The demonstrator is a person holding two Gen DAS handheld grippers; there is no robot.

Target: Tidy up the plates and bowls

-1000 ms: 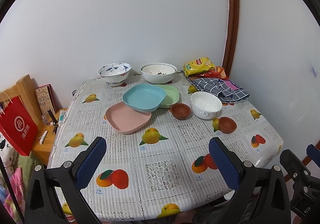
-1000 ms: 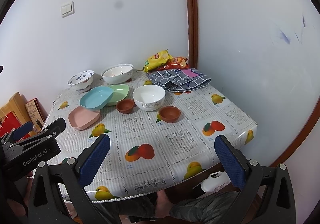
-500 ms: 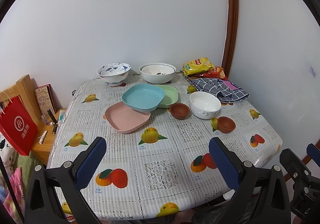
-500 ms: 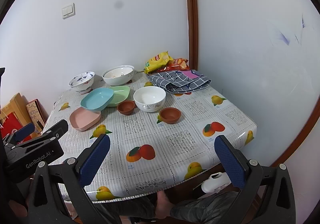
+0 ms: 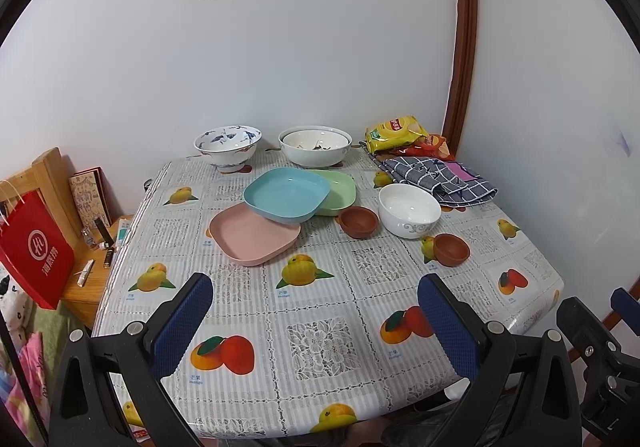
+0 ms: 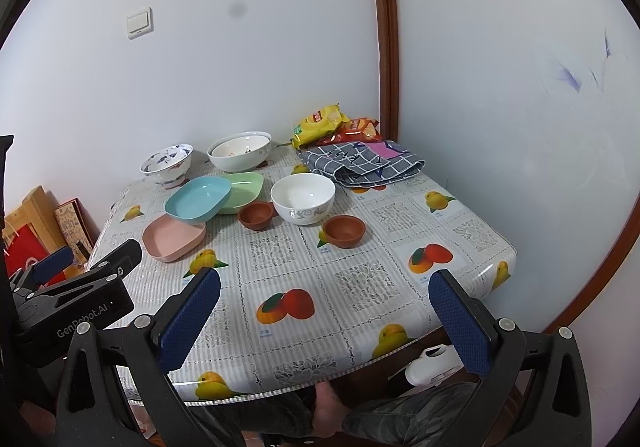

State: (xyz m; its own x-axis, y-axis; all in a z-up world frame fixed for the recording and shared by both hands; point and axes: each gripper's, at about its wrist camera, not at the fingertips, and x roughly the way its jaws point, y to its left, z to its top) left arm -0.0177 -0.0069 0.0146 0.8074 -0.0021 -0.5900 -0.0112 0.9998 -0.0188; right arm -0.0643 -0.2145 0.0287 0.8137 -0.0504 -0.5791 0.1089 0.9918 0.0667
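Note:
On the fruit-print table (image 5: 320, 335) a blue plate (image 5: 286, 194) leans on a pink plate (image 5: 254, 237) and a green plate (image 5: 338, 191). Two small brown bowls (image 5: 359, 221) (image 5: 451, 249) flank a white bowl (image 5: 409, 209). A blue-patterned bowl (image 5: 227, 145) and a wide white bowl (image 5: 315, 145) stand at the back. My left gripper (image 5: 312, 311) is open and empty over the near edge. My right gripper (image 6: 324, 305) is open and empty over the near edge; the plates (image 6: 198, 197) and the white bowl (image 6: 303, 197) lie beyond it.
A checked cloth (image 5: 438, 179) and snack bags (image 5: 398, 131) lie at the back right corner by the walls. A red paper bag (image 5: 34, 247) and a wooden side table (image 5: 94, 267) stand left of the table. A white jug (image 6: 432, 365) sits under the table's front edge.
Both grippers have drifted slightly, so the table sits a little differently in each view. Nothing on the table has moved, and both jaws stay open.

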